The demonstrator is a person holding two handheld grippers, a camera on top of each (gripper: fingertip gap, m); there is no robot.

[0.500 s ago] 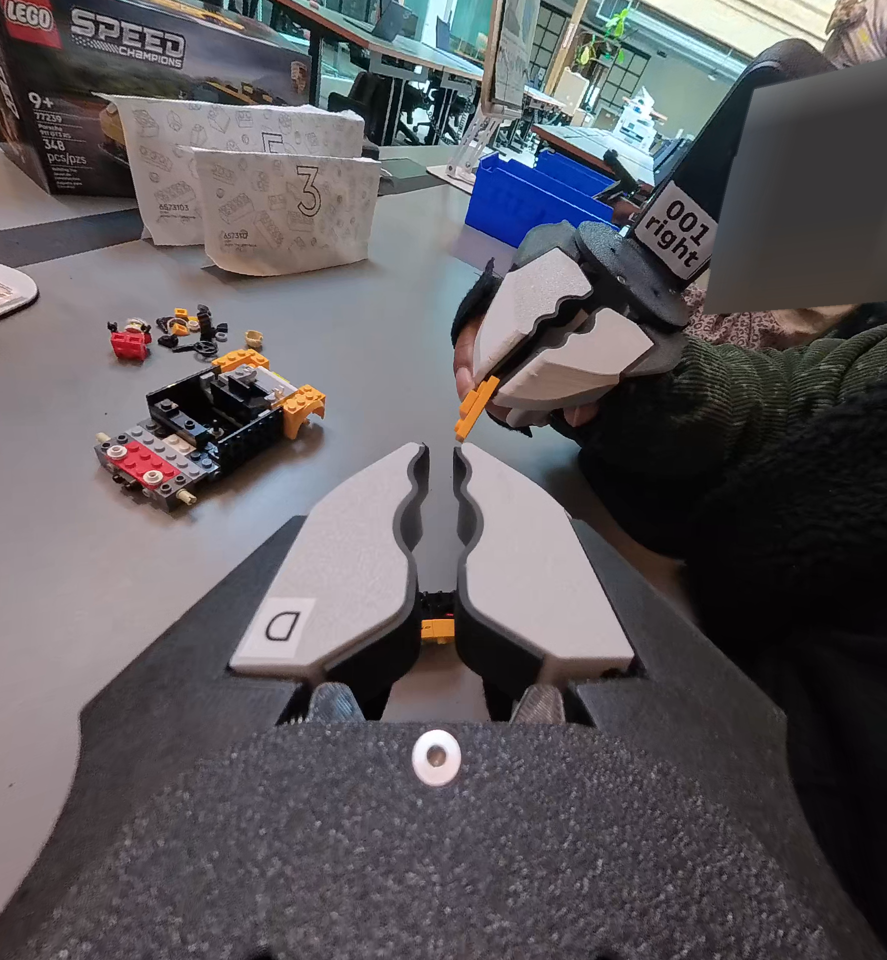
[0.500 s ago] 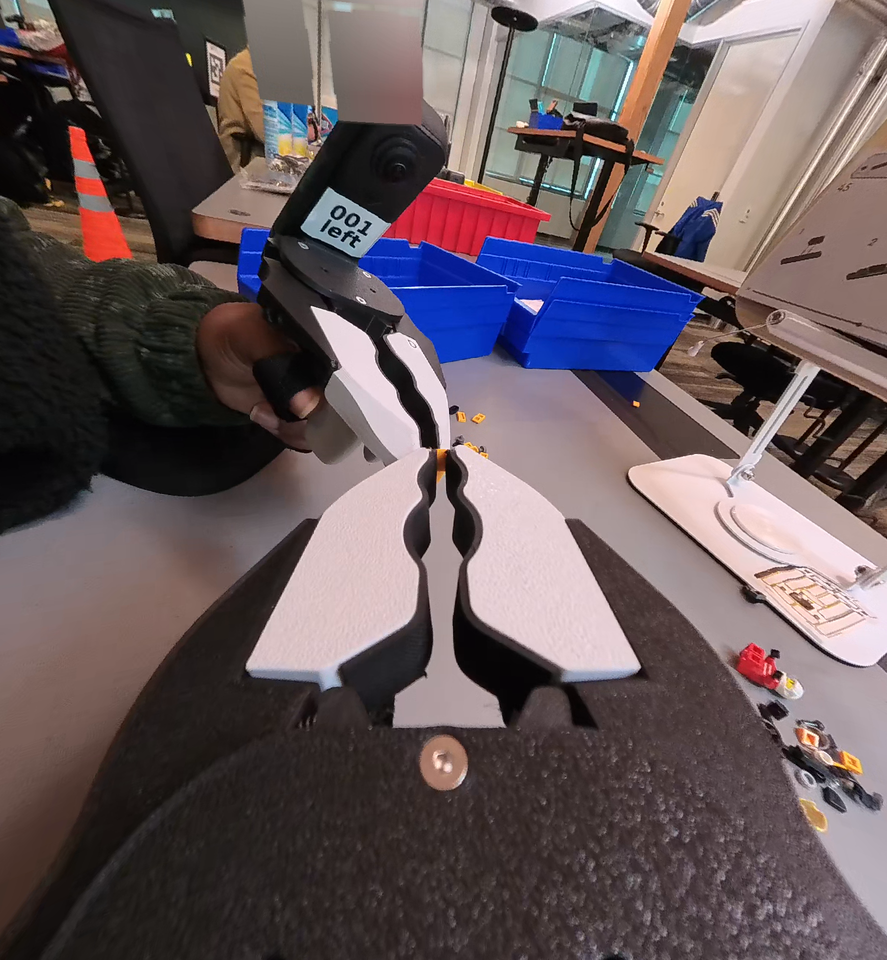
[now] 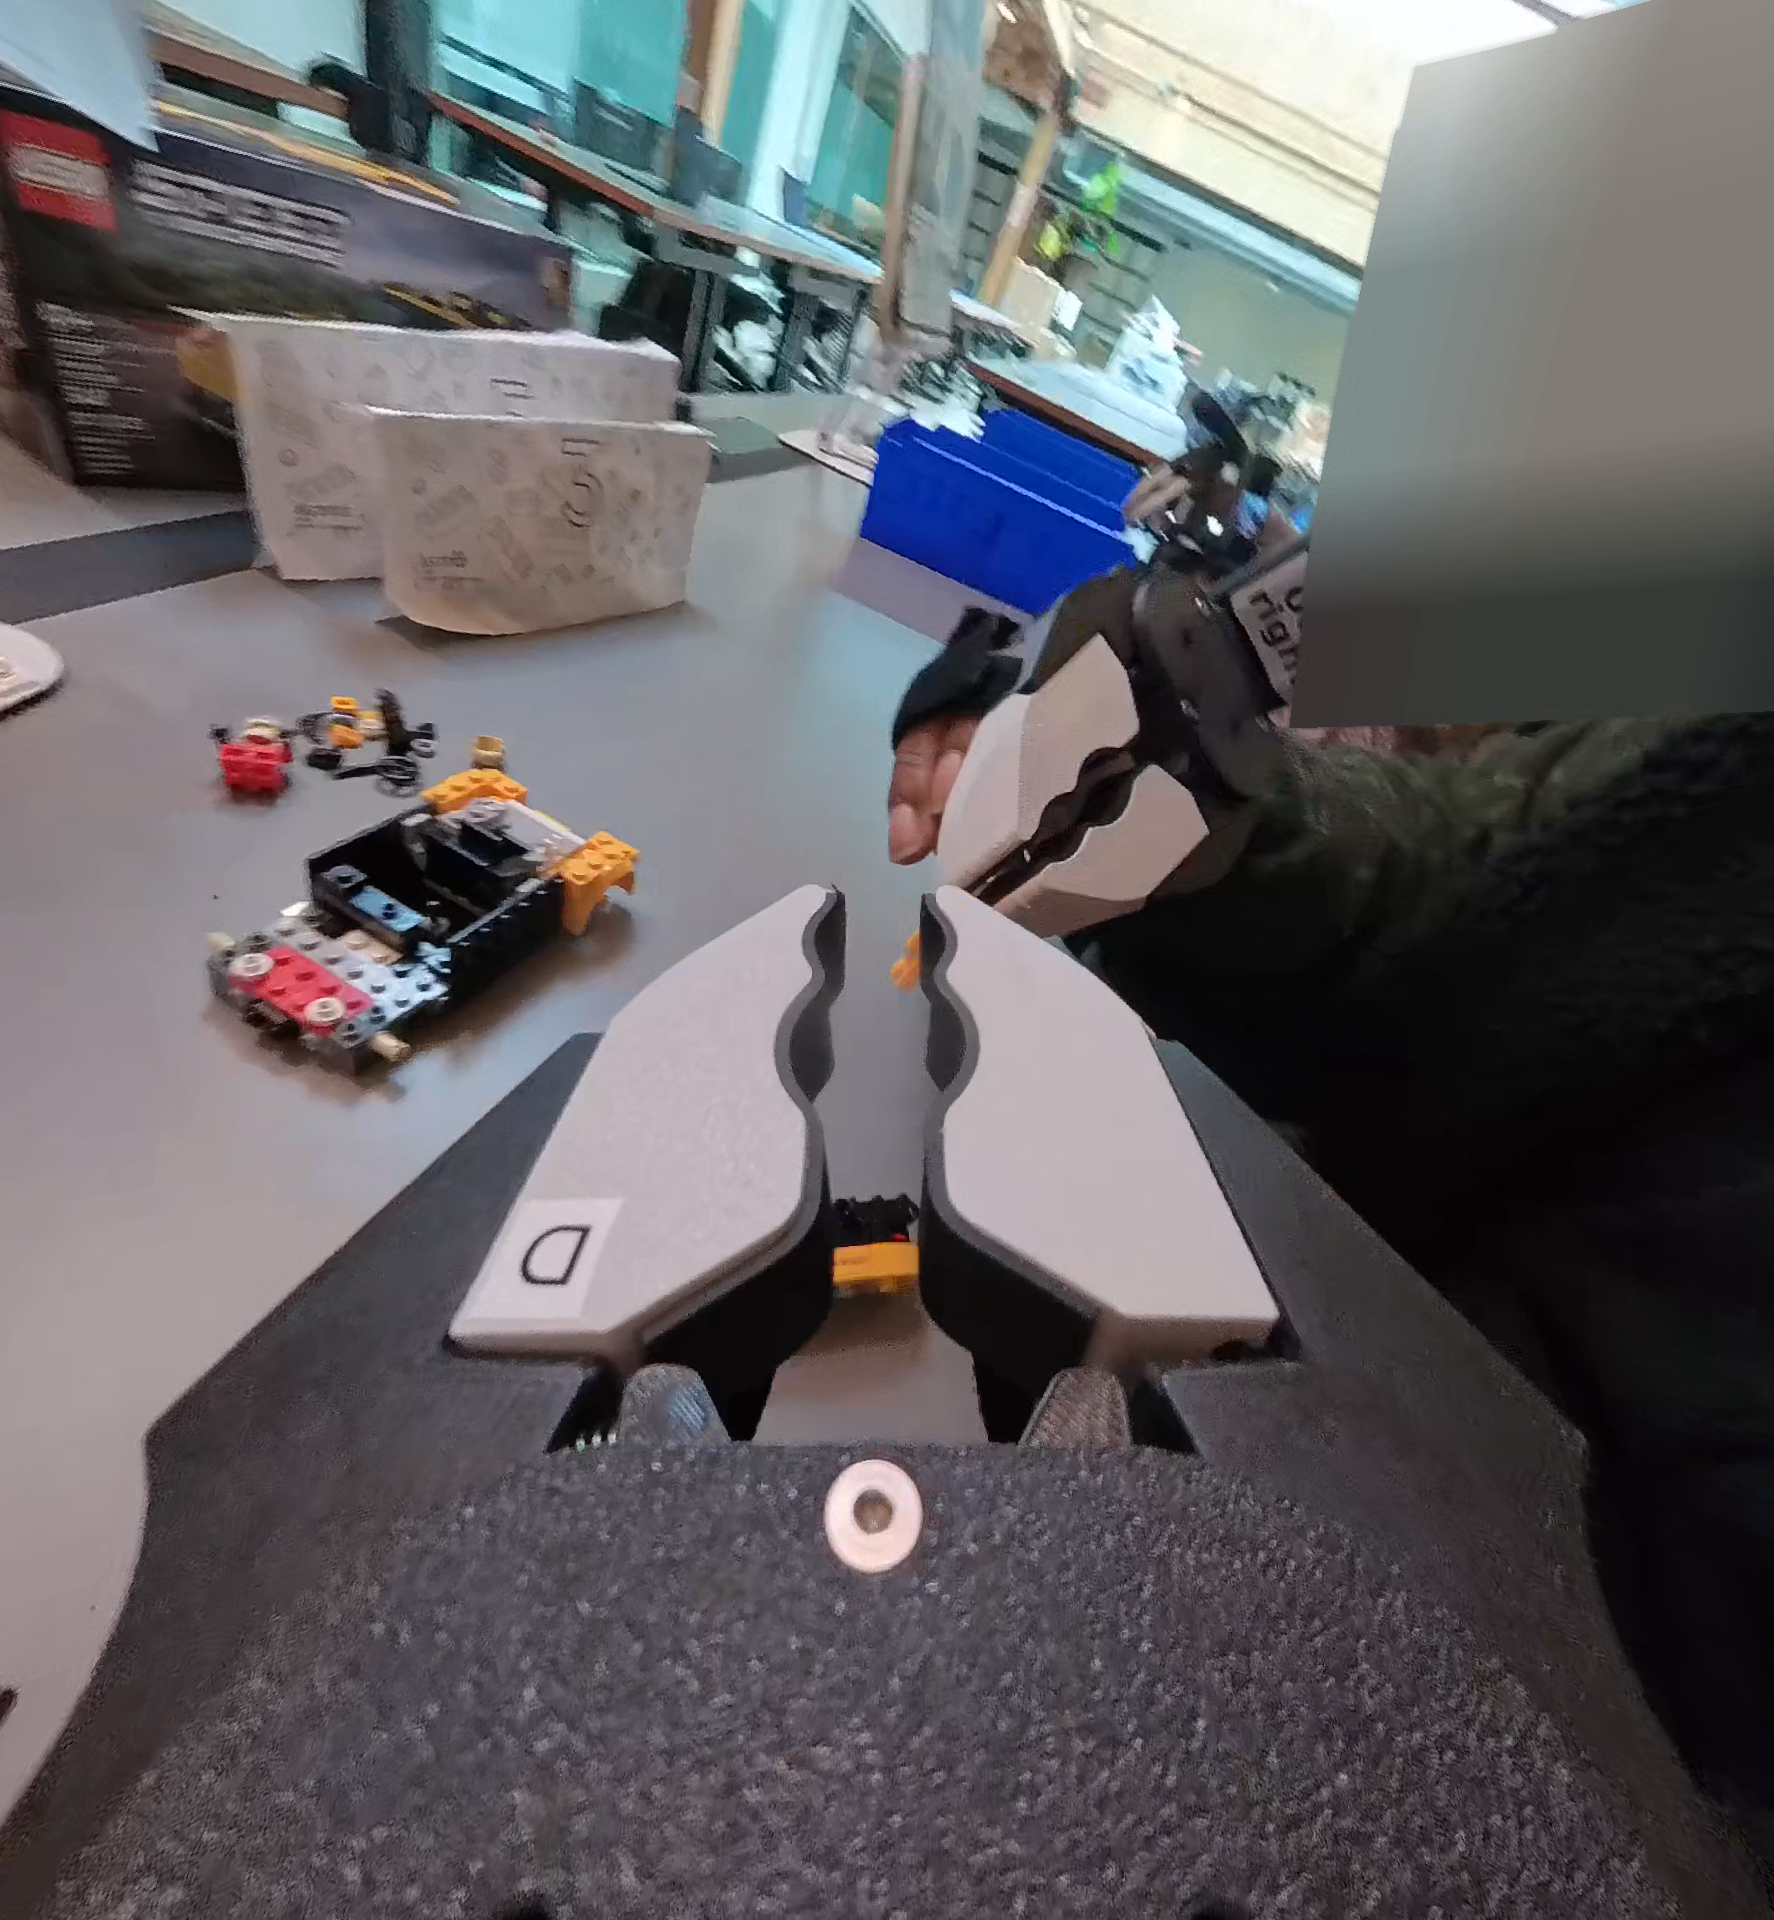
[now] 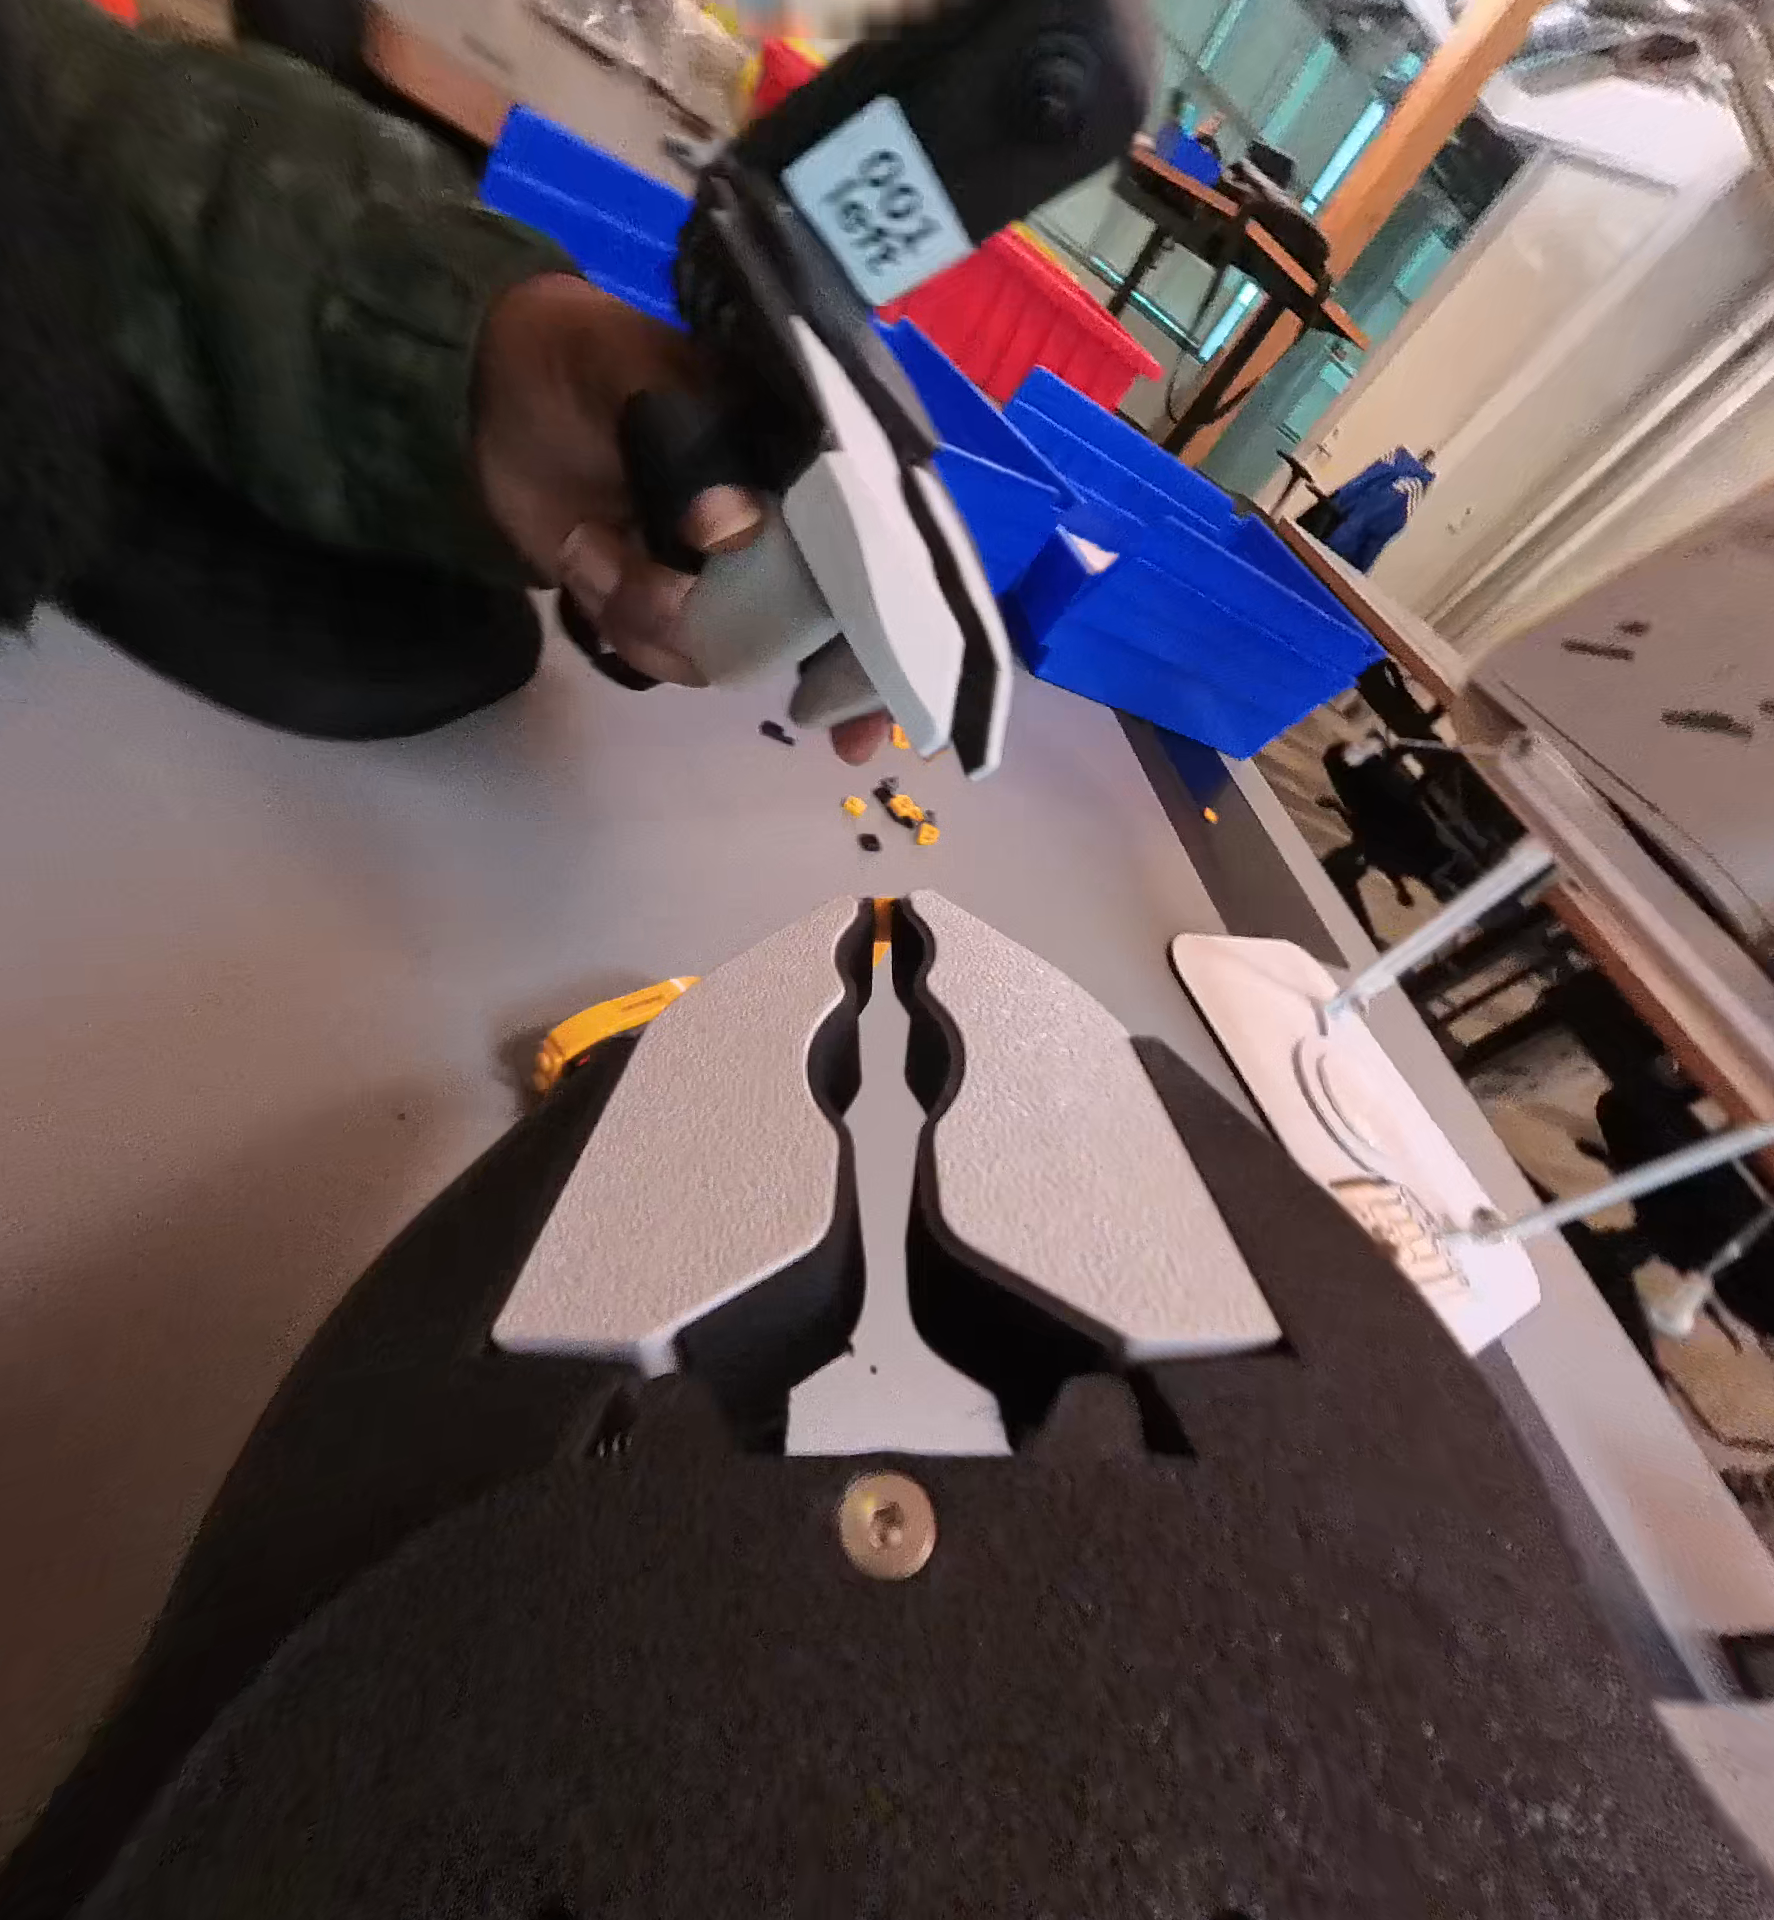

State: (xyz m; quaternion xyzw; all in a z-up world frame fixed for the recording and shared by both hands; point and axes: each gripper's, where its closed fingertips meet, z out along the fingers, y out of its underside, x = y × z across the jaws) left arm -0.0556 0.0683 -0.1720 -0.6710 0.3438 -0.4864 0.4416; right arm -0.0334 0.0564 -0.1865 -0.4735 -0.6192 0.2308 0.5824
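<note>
While both grippers hang low over a grey counter (image 3: 717, 727), each is held by a person's hand in a dark green sleeve. The left gripper (image 3: 883, 914) has its two grey fingers spread a little apart, with only bare counter between the tips. Just beyond its right fingertip sits the end of a small orange piece (image 3: 906, 961), which belongs to the other gripper's grasp. The right gripper (image 4: 885, 914) has its fingers pressed nearly together, pinching that thin orange piece (image 4: 881, 930) at the very tips.

To the left of the left gripper, a partly built toy-brick car (image 3: 415, 925) in black, grey, red and orange rests on the counter. Behind it lies a scatter of small loose pieces (image 3: 343, 732), red, black and orange. Two white paper bags (image 3: 540, 520) stand farther back, in front of a dark printed box (image 3: 197, 270). Blue bins (image 3: 997, 509) sit at the far edge.

In the right wrist view, tiny orange and black bits (image 4: 893, 810) lie between the two grippers. An orange and black brick part (image 4: 602, 1023) peeks out beside the right gripper's left finger. A white stand base (image 4: 1350, 1122) rests to the right.
</note>
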